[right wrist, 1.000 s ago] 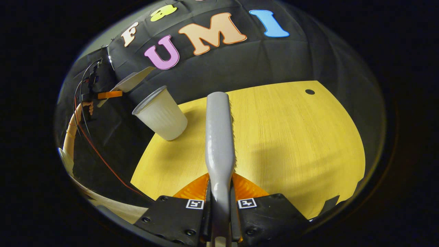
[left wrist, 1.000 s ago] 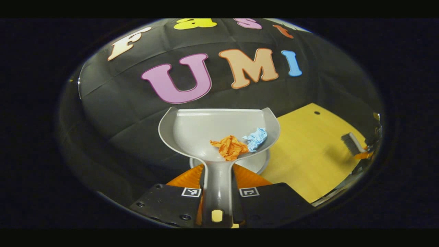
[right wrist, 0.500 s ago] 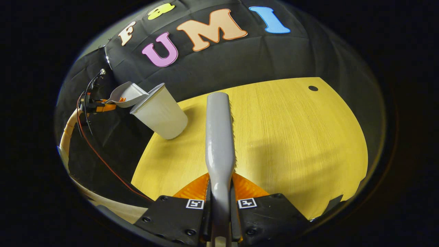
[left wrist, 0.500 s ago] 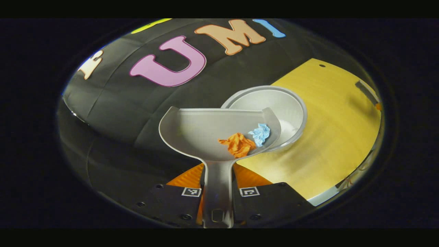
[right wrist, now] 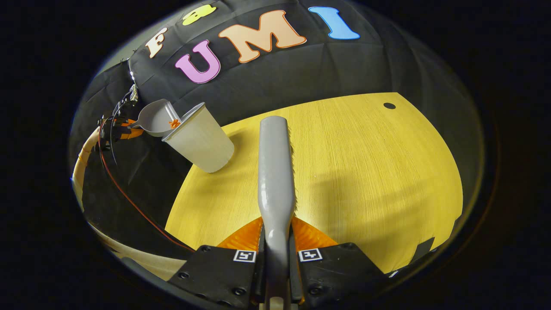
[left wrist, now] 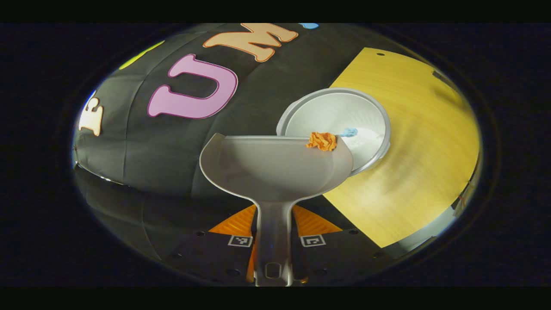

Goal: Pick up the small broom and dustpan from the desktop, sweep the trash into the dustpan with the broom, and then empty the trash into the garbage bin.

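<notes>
My left gripper (left wrist: 273,241) is shut on the handle of the grey dustpan (left wrist: 271,165), which is tipped forward over the white garbage bin (left wrist: 344,112). An orange paper ball (left wrist: 322,141) sits at the dustpan's front lip, and a blue paper ball (left wrist: 349,131) lies just past it inside the bin. In the right gripper view the dustpan (right wrist: 154,118) leans over the bin (right wrist: 198,140) at the far left, with the orange paper ball (right wrist: 174,123) at its lip. My right gripper (right wrist: 276,255) is shut on the grey broom (right wrist: 275,172), held above the yellow desktop (right wrist: 366,172).
The bin stands at the desktop's (left wrist: 413,129) left corner, close to the black cloth wall. A person's arm (right wrist: 84,159) and a red cable (right wrist: 129,202) run along the left edge of the right gripper view. A small dark hole (right wrist: 389,105) marks the desktop's far side.
The left gripper has tilted the dustpan further forward over the bin. Both paper balls slid from the pan's back to its lip, the blue one dropping into the bin. The broom stayed still.
</notes>
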Demonstrator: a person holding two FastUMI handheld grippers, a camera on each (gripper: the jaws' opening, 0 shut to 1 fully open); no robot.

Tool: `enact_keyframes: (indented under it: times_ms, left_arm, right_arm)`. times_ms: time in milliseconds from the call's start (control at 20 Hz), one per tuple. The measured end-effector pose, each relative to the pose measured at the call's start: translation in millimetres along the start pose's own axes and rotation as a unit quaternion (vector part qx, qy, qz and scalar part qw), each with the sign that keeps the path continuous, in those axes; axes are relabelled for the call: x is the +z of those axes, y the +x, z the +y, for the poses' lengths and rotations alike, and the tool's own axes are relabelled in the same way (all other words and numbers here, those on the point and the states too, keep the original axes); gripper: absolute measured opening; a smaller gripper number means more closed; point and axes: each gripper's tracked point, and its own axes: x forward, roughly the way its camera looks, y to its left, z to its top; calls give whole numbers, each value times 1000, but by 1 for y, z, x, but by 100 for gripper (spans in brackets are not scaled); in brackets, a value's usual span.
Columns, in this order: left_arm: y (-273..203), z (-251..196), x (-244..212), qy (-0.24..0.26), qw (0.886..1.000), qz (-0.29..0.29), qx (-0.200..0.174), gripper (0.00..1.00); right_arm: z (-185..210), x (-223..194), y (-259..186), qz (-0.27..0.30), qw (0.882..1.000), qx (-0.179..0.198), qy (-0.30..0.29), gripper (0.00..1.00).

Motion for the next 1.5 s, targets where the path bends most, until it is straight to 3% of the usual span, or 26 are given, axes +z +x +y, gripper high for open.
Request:
enact_keyframes:
  times_ms: [150, 300, 450, 500, 550, 700, 900, 1050, 1150, 1250, 1400, 1500]
  left_arm:
    - [0, 11, 1, 16, 1000, 5, 19, 25]
    - [-1, 11, 1, 1, 1000, -3, 20, 24]
    - [-1, -3, 9, -104, 992, -64, -11, 29]
    - [-4, -12, 13, -155, 984, -85, -26, 29]
    - [-8, -23, 21, -200, 972, -114, -42, 22]
    - [-38, -40, 57, -306, 927, -200, -81, 29]
    - [-95, -59, 107, -343, 894, -273, -87, 26]
    - [-125, -104, 149, -359, 873, -307, -119, 29]
    - [-141, -147, 172, -369, 861, -318, -147, 26]
    - [-148, -197, 184, -377, 858, -309, -164, 24]
    - [-151, -274, 193, -389, 857, -285, -181, 28]
    - [-143, -322, 187, -418, 848, -256, -200, 24]
  right_arm:
    - [0, -3, -3, 1, 1000, 1, 7, 20]
    - [-1, -5, -5, 2, 1000, 2, 12, 21]
    - [-4, -7, -8, 4, 1000, 2, 12, 21]
    - [-5, -6, -6, 5, 1000, 2, 12, 20]
    - [-7, -7, -8, 7, 1000, 3, 15, 20]
    - [-6, -8, -15, 10, 1000, 13, 26, 20]
    - [-11, -7, -17, 7, 1000, 15, 20, 20]
    - [-22, -8, -27, 7, 1000, 14, 20, 20]
    - [-33, -11, -37, 3, 1000, 10, 19, 20]
    - [-45, -17, -47, 2, 1000, 4, 16, 20]
    - [-50, -25, -46, 6, 1000, 8, 25, 20]
    - [-54, -32, -39, 8, 1000, 2, 20, 20]
